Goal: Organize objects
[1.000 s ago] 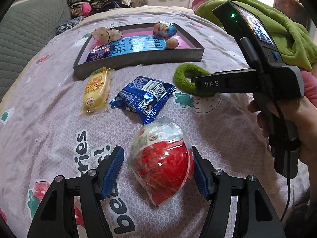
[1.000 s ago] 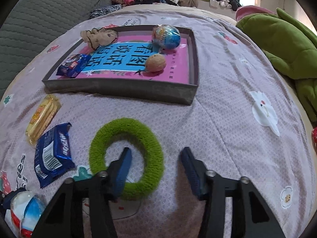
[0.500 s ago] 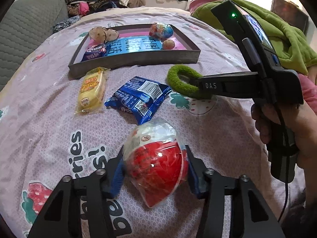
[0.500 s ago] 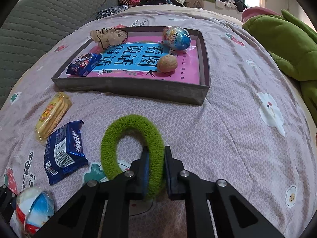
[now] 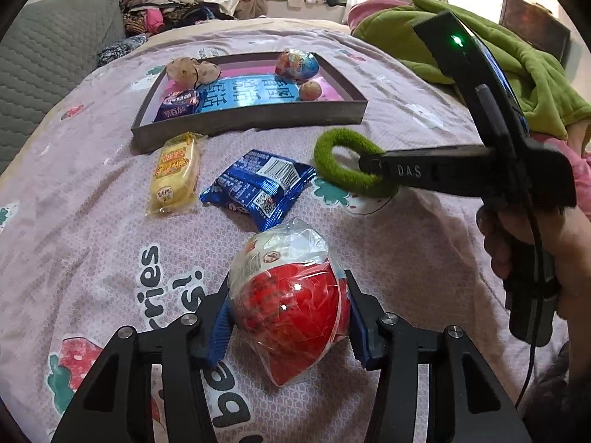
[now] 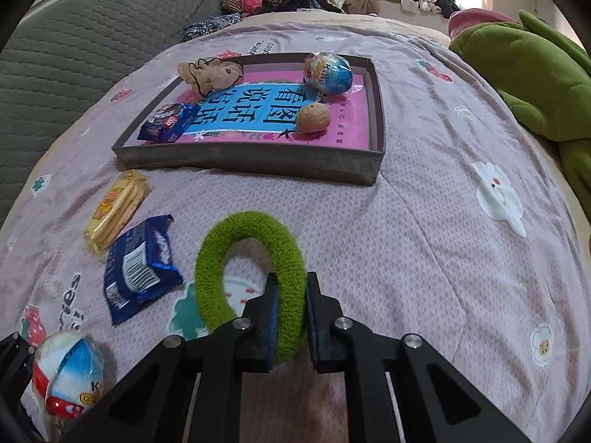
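A bed spread with a pink printed cover (image 6: 424,221) fills both views, with heaped clothes and a green blanket (image 5: 498,48) at its far edge. On it, the left gripper (image 5: 288,317) is clenched on a red wrapped toy egg (image 5: 291,299), its blue pads pressing the crinkly film on both sides. Beside it, the right gripper (image 6: 290,313) is clamped tight on one side of a fuzzy green ring (image 6: 251,258), the rest of the loop standing free ahead of the fingers.

Just beyond the egg lie a blue snack packet (image 5: 258,188) and a yellow biscuit pack (image 5: 175,173), both flat on the cover. Further off sits a shallow grey tray (image 6: 251,160) lined with a pink and blue sheet; it already holds a blue wrapped egg (image 6: 327,74), a walnut (image 6: 313,118), a small blue packet (image 6: 168,122) and a beige cloth toy (image 6: 208,74).

Both pieces look ready to go to the tray. The egg is the risk: it is round, smooth under loose film, and gripped near its widest part, so it may slide or twist out on the lift. The ring is soft and squashed thin, so it could work free if swung. With both hands travelling together to one tray, the two tools could knock each other or the things already inside. The soft bedding may also let the tray tip if pressed.
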A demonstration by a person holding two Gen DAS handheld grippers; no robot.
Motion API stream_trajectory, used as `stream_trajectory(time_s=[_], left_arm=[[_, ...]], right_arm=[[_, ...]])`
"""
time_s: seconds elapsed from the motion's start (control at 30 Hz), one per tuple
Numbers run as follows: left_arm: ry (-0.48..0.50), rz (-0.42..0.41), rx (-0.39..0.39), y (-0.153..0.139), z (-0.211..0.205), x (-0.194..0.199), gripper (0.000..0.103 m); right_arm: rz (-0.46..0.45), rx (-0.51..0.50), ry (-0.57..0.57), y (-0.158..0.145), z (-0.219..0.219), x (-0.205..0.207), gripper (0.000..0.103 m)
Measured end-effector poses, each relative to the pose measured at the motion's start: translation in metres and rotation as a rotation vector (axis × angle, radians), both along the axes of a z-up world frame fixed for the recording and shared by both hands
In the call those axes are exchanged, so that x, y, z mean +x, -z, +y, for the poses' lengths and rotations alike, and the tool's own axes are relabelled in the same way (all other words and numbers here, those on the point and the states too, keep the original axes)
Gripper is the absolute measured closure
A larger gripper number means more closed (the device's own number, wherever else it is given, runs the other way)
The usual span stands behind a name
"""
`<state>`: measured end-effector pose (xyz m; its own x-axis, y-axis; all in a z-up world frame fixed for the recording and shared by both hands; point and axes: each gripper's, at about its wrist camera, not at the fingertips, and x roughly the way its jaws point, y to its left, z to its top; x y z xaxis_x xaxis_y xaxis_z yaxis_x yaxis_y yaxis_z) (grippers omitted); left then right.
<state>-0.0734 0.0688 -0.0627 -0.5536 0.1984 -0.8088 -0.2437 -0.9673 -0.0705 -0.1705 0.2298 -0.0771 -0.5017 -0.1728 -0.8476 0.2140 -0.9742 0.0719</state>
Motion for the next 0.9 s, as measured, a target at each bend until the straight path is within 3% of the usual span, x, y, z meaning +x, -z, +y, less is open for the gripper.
stream_trajectory(time_s=[0.53, 0.9], left_arm=[[-0.043, 0.061, 0.018, -0.029, -0.02, 0.015, 0.05], [-0.103, 0.126, 0.025, -0.059, -0.04, 0.012, 0.05]], right_arm=[[0.066, 0.013, -0.06, -0.036, -0.012, 0.054, 0.09], [0.183, -0.035, -0.101, -0.082, -0.018, 0.077, 0.09]])
